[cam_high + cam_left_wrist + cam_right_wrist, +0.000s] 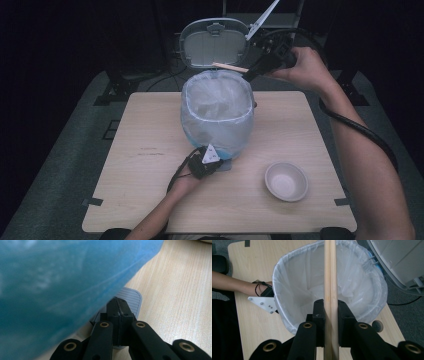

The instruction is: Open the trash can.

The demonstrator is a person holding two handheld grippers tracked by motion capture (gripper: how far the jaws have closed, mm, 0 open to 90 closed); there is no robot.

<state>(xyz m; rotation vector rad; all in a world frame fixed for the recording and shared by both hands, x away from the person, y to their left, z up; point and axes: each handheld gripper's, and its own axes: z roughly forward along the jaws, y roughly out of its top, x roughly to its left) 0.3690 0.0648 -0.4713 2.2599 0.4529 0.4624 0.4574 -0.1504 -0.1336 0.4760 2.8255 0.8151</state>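
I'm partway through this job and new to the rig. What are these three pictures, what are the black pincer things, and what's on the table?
No robot here: a person holds hand-held tongs in each hand. The high view looks down on the wooden table. On it stands a blue pedal bin lined with a clear bag, its lid swung open, and a white bowl near the right.

The other two pictures come from cameras riding on the tongs. The left tongs are closed, tips on the bin's ridged pedal beside the blue wall. The right tongs grip a pair of wooden sticks, probably chopsticks, above the bin's open mouth.
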